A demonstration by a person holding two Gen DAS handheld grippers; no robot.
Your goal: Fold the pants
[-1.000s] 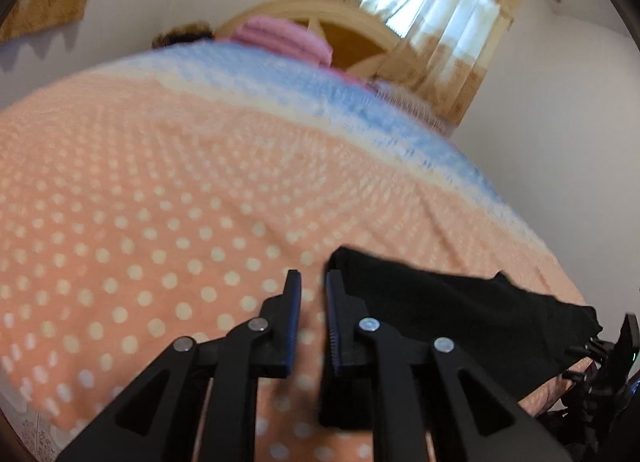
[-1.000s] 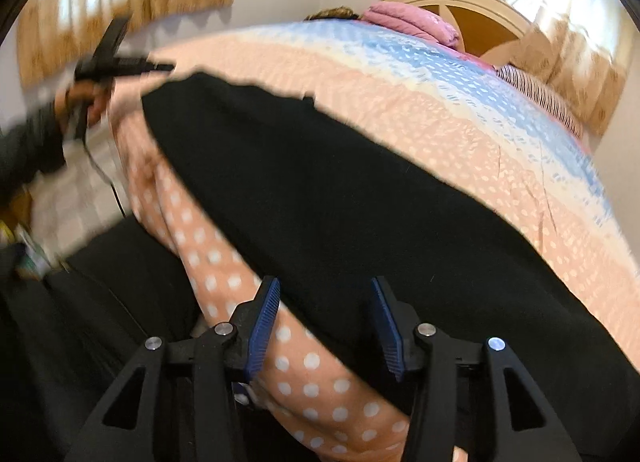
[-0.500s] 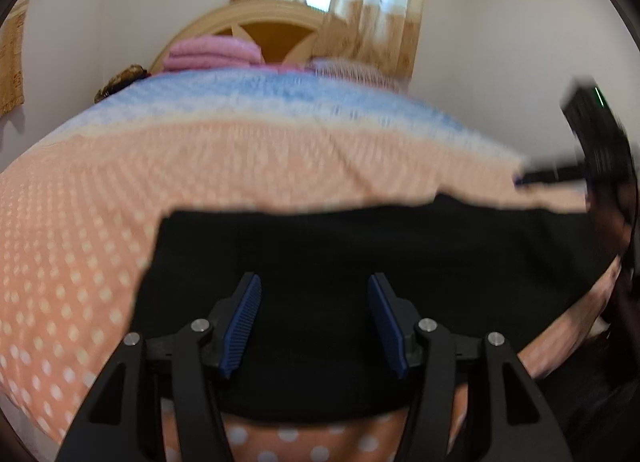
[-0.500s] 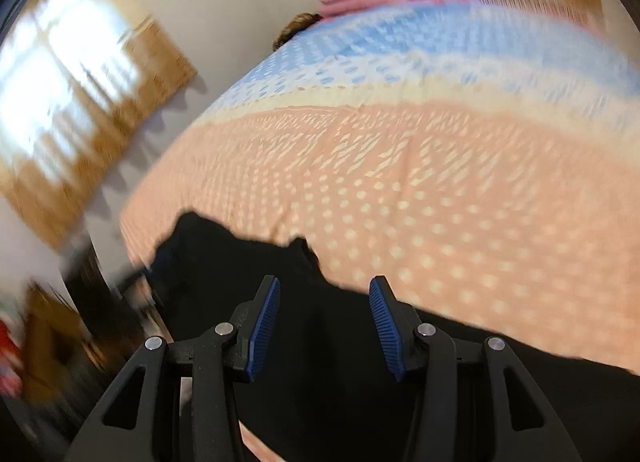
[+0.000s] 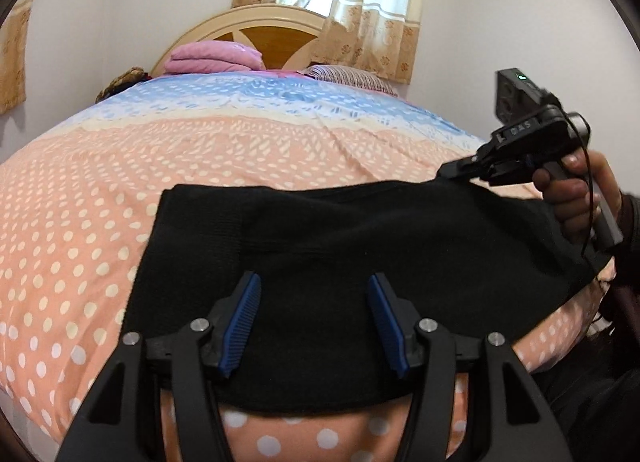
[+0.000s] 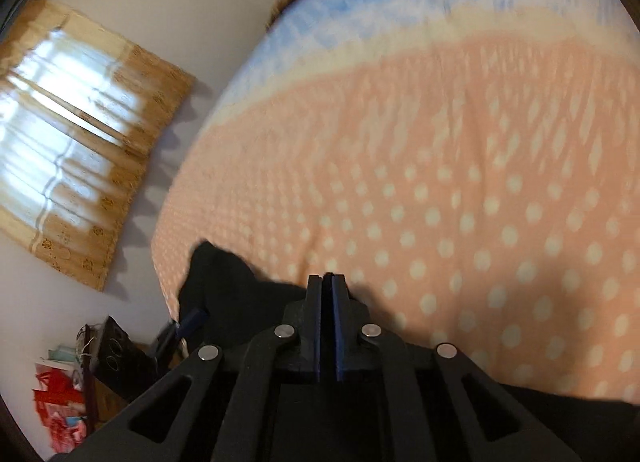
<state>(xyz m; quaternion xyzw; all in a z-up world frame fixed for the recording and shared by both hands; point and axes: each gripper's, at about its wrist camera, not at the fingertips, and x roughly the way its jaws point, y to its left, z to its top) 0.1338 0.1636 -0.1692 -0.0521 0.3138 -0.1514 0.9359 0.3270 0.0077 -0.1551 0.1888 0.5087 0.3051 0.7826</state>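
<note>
The black pants (image 5: 360, 246) lie flat across the near edge of the bed, on the peach polka-dot bedspread (image 5: 80, 222). My left gripper (image 5: 314, 322) is open and empty, hovering over the pants' near middle. My right gripper (image 5: 448, 173) shows in the left wrist view at the far right, pinching the pants' far right corner. In the right wrist view the right gripper (image 6: 327, 282) has its jaws closed on the black pants' edge (image 6: 224, 286).
A wooden headboard (image 5: 264, 26), pink folded bedding (image 5: 212, 58) and a striped pillow (image 5: 352, 78) are at the bed's far end. A curtained window (image 6: 68, 134) and clutter on the floor (image 6: 80, 390) lie to the left of the bed.
My left gripper opened and let go of the pants, then swung over their middle. My right gripper moved to the pants' far corner and shut on it.
</note>
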